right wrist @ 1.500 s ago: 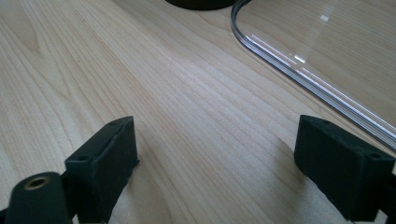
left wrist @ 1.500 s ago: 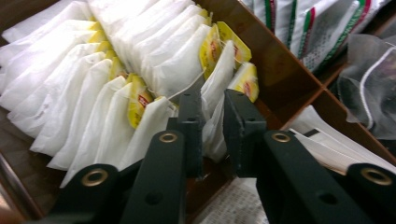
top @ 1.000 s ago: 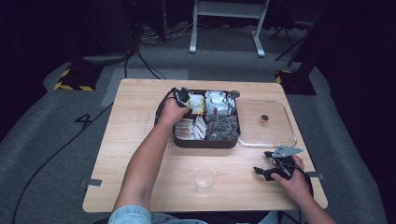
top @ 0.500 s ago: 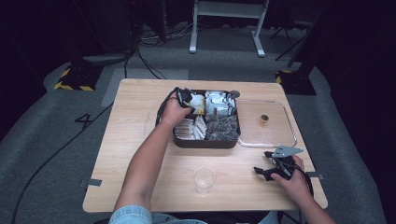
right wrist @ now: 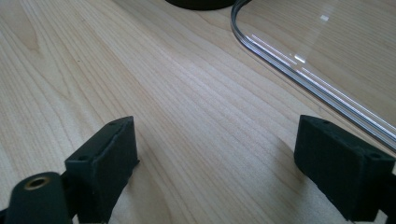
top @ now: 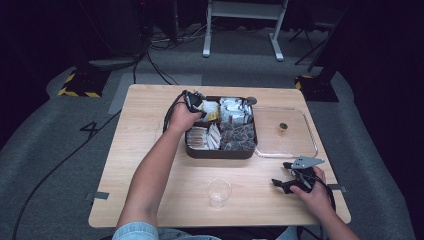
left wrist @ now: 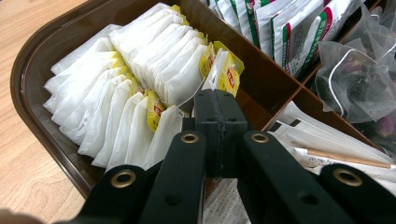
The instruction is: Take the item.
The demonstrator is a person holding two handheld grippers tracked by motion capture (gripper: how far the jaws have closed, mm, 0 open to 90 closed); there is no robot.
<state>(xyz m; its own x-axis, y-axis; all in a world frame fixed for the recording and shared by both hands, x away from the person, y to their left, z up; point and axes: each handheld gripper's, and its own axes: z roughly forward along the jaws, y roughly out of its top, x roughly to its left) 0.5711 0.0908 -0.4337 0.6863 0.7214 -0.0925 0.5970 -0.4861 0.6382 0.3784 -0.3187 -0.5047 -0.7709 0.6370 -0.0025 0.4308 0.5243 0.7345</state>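
The left hand-held gripper (left wrist: 215, 109) is sitting pinched tight over the tea bags (left wrist: 140, 79) in the brown box (left wrist: 28, 88), and I cannot tell if it has one. Lifting slowly should free just one bag. The right hand-held gripper (right wrist: 217, 163) is resting wide open, holding nothing, on the bench (right wrist: 140, 70) near that box.

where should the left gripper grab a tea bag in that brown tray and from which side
Take a tea bag by its upper edge or yellow tag, coming from above. The bags stand on edge, packed tightly in the brown tray, so only their tops are free; a side approach would likely hit the tray wall. The left gripper, shut, would need to open first.
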